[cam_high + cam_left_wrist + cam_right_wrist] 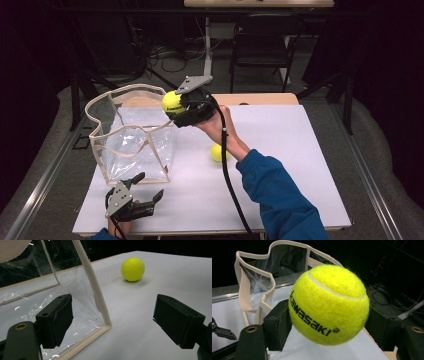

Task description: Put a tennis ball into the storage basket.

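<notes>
My right gripper (pixel 176 104) is shut on a yellow tennis ball (pixel 173 101) and holds it in the air at the right rim of a clear plastic bag with cream trim (pixel 131 135). In the right gripper view the ball (pixel 329 305) sits pressed between both black pads, with the bag's open top (pixel 254 277) behind it. A second yellow tennis ball (pixel 217 152) lies on the white table (pixel 280 145). My left gripper (pixel 142 192) rests near the front left edge, open, with nothing between its fingers. Its own view shows the bag's lower corner (pixel 106 326) and the loose ball (pixel 132 269).
The table's wooden far edge (pixel 260 98) lies behind the bag. A dark chair (pixel 262 45) and floor cables (pixel 170 57) stand beyond the table. A black cable (pixel 227 170) trails from the right gripper along a blue sleeve (pixel 282 195).
</notes>
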{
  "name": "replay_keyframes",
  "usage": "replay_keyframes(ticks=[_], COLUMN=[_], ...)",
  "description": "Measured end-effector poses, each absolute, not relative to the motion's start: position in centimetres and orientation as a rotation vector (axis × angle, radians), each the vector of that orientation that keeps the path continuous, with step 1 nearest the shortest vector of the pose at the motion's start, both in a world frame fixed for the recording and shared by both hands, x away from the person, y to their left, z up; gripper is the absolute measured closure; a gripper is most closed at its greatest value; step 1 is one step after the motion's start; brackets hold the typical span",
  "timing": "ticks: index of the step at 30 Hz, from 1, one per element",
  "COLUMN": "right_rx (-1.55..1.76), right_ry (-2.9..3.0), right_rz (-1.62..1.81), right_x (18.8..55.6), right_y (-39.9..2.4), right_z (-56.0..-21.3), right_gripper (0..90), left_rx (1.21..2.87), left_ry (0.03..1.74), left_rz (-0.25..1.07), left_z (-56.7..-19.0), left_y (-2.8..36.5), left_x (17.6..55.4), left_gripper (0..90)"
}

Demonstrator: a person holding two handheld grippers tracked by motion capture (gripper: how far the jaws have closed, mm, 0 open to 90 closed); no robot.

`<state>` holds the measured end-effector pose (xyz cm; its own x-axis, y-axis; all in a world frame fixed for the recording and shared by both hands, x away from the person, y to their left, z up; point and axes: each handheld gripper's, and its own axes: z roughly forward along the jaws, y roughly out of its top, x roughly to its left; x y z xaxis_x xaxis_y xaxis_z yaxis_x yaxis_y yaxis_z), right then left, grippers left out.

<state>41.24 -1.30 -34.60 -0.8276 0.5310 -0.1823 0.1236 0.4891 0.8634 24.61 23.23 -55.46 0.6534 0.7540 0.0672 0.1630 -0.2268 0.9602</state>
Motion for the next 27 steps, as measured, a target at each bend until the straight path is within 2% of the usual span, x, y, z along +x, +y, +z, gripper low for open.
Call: replay_keyframes(ticks=[27], right_rx=[0.551], right_ry=[2.273], right_rz=[1.332], right_x=[41.5], right_y=[0.3], right_z=[-35.4], right_gripper=[26.6], left_rx=[1.75], left_ry=[0.744], left_rz=[0.647], left_z=[-55.5], left_y=[23.1], left_x=[24.7], left_gripper=[16.0])
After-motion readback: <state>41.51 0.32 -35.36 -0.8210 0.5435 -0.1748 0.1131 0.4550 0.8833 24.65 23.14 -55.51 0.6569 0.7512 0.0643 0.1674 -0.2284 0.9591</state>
